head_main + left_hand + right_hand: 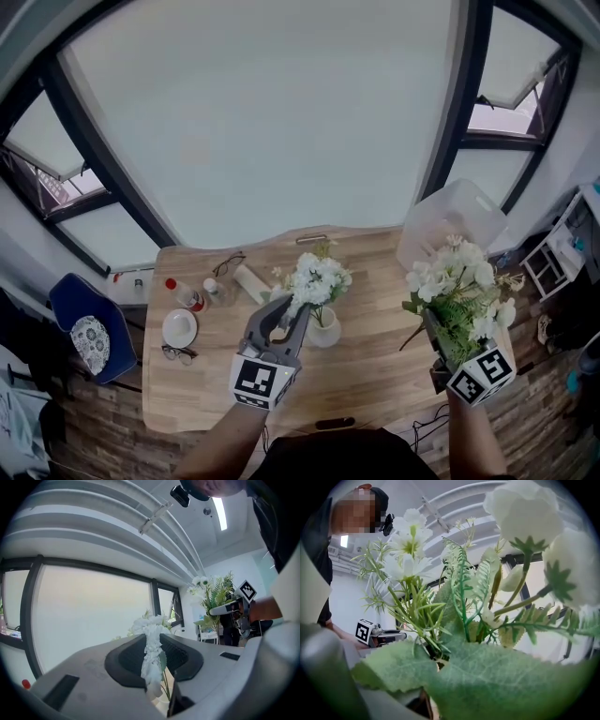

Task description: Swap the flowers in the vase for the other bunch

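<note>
The left gripper point(152, 667) is closing its jaws to a narrow gap on the flowers point(151, 641), pinching the white blossom column at centre frame in the left gripper view. In the head view the stems below the pinch are running down into the vase point(324, 329), which is standing at the centre of the table point(375, 375). The right gripper point(439, 342) is clamping its jaws on the bunch point(464, 620). In the right gripper view a broad leaf is covering most of the jaws, and the stems are converging into them at lower centre. In the head view the bunch is standing upright at the right edge of the table, well apart from the vase. Both sets look like artificial stems: light, springy, with soft heads that are likely to crush or shed under pressure. The left gripper is taking hold at blossom level, which is probably the weaker place. A hold lower down, on the gathered stems just above the vase mouth, would likely carry better and pull straighter. The vase is small, white and narrow-necked, so it may be prone to lifting or tipping if the stems drag on the way out. It is holding only the flowers, and any water inside cannot be seen. A clear bin point(450, 220) is standing at the upper right of the table, and its contents cannot be made out.
</note>
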